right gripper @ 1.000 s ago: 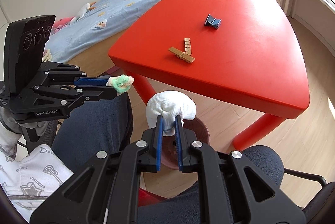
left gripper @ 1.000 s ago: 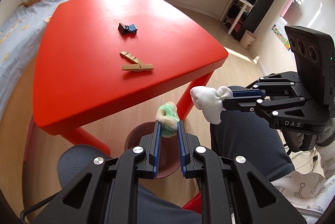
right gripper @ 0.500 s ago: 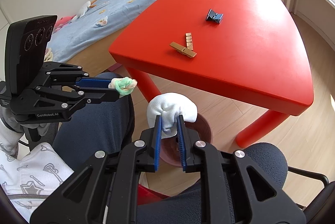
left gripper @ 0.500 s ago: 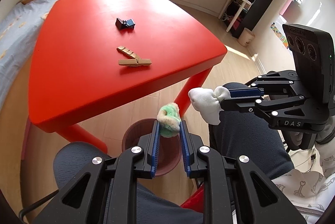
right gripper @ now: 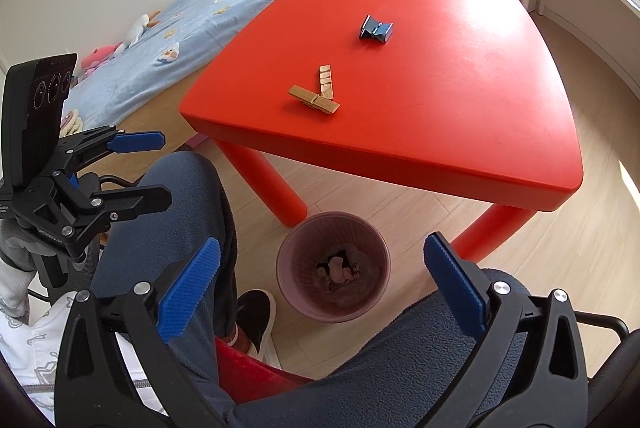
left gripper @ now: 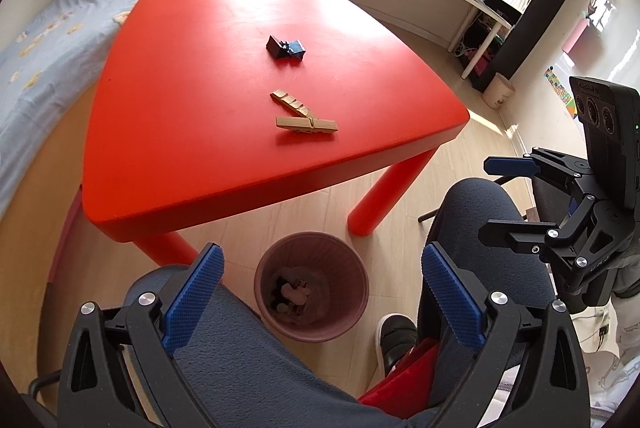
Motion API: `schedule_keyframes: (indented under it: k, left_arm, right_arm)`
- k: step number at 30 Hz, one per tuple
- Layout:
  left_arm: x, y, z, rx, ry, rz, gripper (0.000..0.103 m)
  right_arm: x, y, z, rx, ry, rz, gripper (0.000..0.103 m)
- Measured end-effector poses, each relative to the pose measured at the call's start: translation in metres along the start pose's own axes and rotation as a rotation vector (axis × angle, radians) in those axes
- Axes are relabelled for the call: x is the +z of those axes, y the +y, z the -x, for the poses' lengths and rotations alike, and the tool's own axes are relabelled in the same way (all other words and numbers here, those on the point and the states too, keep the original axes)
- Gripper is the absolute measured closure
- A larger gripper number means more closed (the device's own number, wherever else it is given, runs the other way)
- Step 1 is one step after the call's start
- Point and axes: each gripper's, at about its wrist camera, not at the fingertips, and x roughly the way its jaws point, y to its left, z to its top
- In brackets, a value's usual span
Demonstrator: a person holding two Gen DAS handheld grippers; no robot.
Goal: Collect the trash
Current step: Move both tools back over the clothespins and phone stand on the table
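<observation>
A brown waste bin (left gripper: 312,284) stands on the floor between the person's knees; it also shows in the right wrist view (right gripper: 333,272). Crumpled trash (left gripper: 294,294) lies at its bottom, seen too in the right wrist view (right gripper: 338,268). My left gripper (left gripper: 320,286) is open wide and empty above the bin. My right gripper (right gripper: 322,278) is open wide and empty above the bin too. Each gripper shows from the side in the other's view, the right (left gripper: 496,204) and the left (right gripper: 158,168), both open.
A red table (left gripper: 200,88) stands just beyond the bin, with two wooden clothespins (left gripper: 306,116) and blue binder clips (left gripper: 286,47) on it. The person's knees flank the bin. A bed (right gripper: 192,20) lies to the left, a desk and drawers behind.
Both grippers opened wide. The green-white wad left the left gripper and the white wad left the right gripper; trash now lies in the bin.
</observation>
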Motion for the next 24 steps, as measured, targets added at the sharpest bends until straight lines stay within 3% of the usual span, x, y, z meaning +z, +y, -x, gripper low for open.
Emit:
schedule_keyframes:
  k: [24]
  left_arm:
    - [0.0068,0.0046,-0.001,-0.009,-0.007,0.025,0.008]
  right_arm:
    - [0.003,-0.0044,-0.0026,0.021,0.001,-0.011,0.003]
